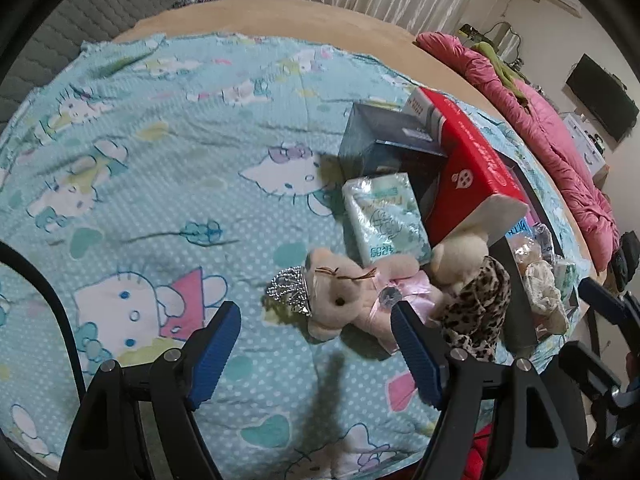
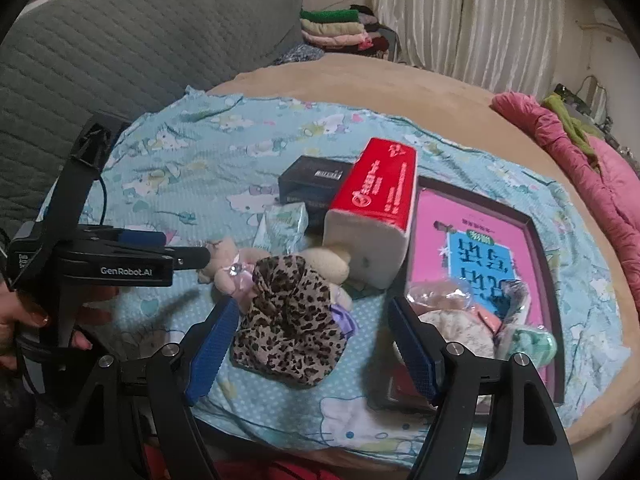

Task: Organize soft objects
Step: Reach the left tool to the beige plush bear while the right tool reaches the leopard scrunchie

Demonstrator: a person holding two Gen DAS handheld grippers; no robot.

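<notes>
Above a crowned teddy bear (image 1: 340, 300), left gripper (image 1: 316, 360) jaws apparently empty.

We hold both grippers tilted downward, side by side. Our left gripper (image 1: 316, 350) has its jaws standing wide apart, the blue ribbed pads (image 1: 216, 356) facing each other with nothing pressed between them. Our right gripper (image 2: 310, 350) is spread just as wide, its blue pads (image 2: 210, 350) clear of any contact.

In the right wrist view, our left gripper shows from the side at the left, its black body level and its fingers reaching toward the right. Our left hand (image 2: 24, 320) wraps its handle at the near left, fingers curled around the grip. In the left wrist view, part of our right gripper's black frame shows at the near right edge.
</notes>
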